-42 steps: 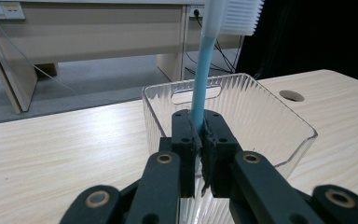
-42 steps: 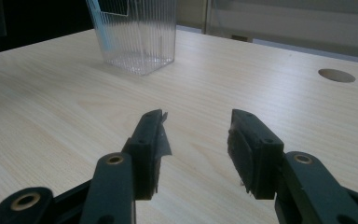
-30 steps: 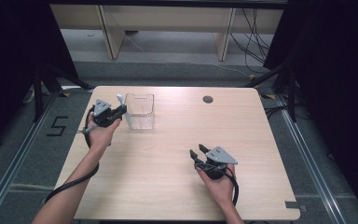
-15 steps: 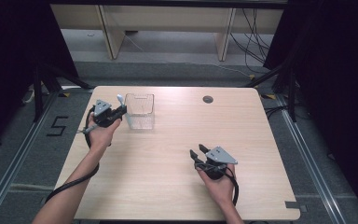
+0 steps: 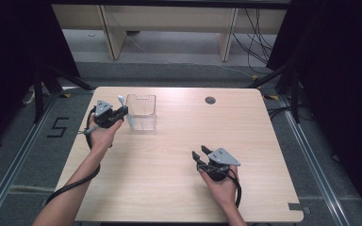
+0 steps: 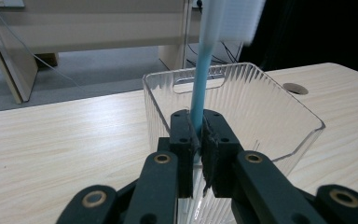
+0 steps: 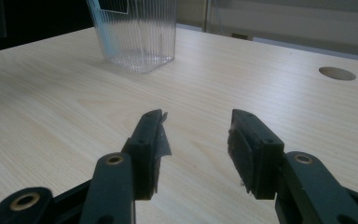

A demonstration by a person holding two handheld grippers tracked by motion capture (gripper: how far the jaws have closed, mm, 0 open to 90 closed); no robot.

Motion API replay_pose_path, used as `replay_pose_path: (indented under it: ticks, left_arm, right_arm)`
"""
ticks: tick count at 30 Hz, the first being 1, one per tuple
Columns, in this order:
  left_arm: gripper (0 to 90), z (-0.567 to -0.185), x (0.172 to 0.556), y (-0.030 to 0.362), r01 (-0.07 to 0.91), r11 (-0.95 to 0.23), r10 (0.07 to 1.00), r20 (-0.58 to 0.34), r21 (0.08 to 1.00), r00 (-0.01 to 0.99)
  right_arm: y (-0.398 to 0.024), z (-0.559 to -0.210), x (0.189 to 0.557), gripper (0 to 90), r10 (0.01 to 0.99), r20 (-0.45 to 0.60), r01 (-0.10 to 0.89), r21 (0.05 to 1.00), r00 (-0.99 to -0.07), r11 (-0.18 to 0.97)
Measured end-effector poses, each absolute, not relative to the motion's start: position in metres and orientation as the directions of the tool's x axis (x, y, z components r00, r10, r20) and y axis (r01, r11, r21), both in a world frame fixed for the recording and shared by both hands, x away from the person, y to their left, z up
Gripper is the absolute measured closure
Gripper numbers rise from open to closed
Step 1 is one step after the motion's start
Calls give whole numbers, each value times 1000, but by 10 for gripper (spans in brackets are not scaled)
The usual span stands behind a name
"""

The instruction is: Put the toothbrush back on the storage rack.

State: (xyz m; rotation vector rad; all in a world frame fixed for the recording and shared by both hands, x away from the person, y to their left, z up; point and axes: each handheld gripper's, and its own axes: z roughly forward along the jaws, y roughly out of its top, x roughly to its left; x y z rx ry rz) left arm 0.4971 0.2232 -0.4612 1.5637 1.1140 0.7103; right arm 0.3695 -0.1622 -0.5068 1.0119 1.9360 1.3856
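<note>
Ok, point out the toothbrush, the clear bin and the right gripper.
toothbrush (image 6: 199, 88): left gripper view, on its blue handle above the jaws.
clear bin (image 5: 141, 123): high view, on its near wall.
right gripper (image 7: 196, 137): right gripper view, midway between its open fingertips.

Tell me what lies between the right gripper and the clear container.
Only bare tabletop lies between the right gripper and the clear container, as the high view shows.
</note>
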Motion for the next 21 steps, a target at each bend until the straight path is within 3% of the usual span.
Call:
replay_pose_path:
  ticks: [13,15,21]
  left_arm:
    - [806,-462,496,226,301,-13,918,-108,954,382]
    - [797,-462,496,226,302,-8,918,-112,953,380]
    - [763,-461,493,228,297,-4,919,-114,955,377]
  right_arm:
    - [-163,-507,369,549,827,-17,264,944,-562,199]
    - [-161,-507,367,548,826,34,306,937,-562,170]
    - [-160,-507,367,544,827,44,311,937,-561,161]
